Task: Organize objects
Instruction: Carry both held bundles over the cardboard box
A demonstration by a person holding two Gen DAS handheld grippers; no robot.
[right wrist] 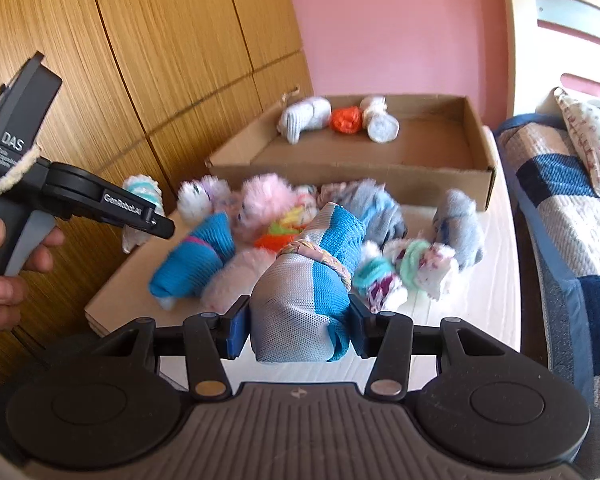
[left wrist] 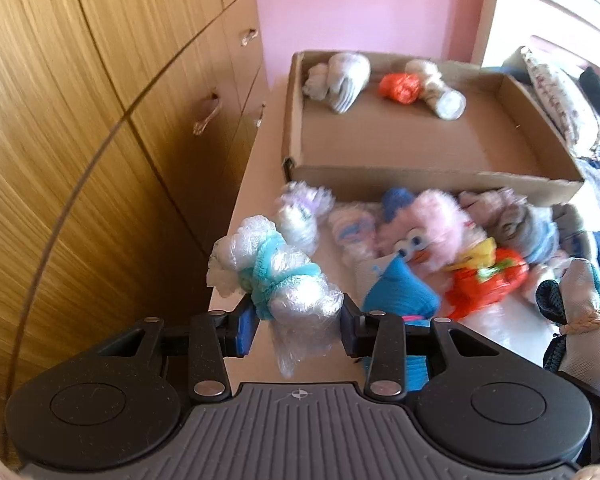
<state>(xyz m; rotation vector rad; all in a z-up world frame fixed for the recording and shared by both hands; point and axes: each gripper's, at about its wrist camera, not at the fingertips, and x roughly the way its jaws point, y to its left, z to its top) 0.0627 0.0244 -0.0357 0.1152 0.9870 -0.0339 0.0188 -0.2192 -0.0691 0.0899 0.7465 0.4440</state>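
My left gripper (left wrist: 298,320) is shut on a white fluffy sock bundle (left wrist: 276,270) tied with a teal band, held above the table's left part. My right gripper (right wrist: 298,326) is shut on a grey and blue sock roll (right wrist: 306,280) bound with a braided band, held above the table's front. A pile of rolled socks (left wrist: 428,240) lies in front of a shallow cardboard box (left wrist: 420,178). The box holds a grey roll (left wrist: 340,78), an orange roll (left wrist: 400,87) and a white roll (left wrist: 440,92) at its far side. The pile (right wrist: 284,220) and box (right wrist: 352,170) also show in the right wrist view.
A wooden wardrobe (left wrist: 80,120) with drawer handles runs along the left. A bed with a patchwork quilt (right wrist: 572,220) and pillow (right wrist: 592,136) lies on the right. The left gripper's body (right wrist: 72,196), in a hand, sits at the left of the right wrist view.
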